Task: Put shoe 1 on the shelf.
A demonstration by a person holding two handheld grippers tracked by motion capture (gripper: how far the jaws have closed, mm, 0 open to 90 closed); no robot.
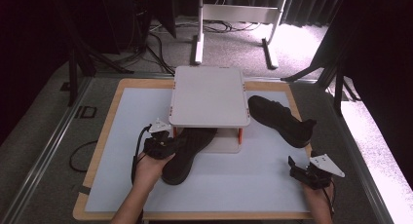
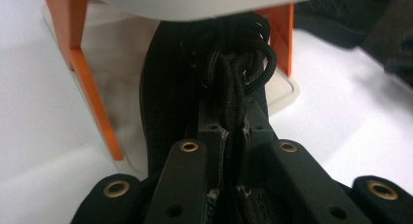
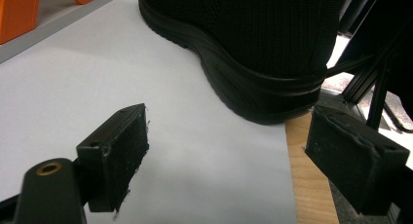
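We see our left tongs [image 1: 163, 142] clamped on the laces [image 2: 234, 102] of a black shoe [image 1: 187, 153] near the middle of the tabletop [image 1: 122, 136]. In the left gripper view the two jaws stand pressed together with the bundle of cords pinched between their pads. The shoe's front end lies tucked under the top plate of a small white stand [image 1: 208, 95] with orange legs [image 2: 92, 87], resting on the stand's lower base, while its heel end points back toward us on the white mat [image 1: 234, 185]. Our left hand [image 1: 148, 168] sits just behind the tongs, beside the shoe's heel.

Our right tongs [image 1: 301, 168] hover near the front right corner of the mat, jaws spread wide with nothing between them. A second black shoe [image 1: 280, 119] lies to the right of the stand, apart from the tongs. In the right gripper view its heel [image 3: 272, 83] sits just ahead of the open jaws, at the mat's edge where the wooden board [image 3: 309, 185] shows.
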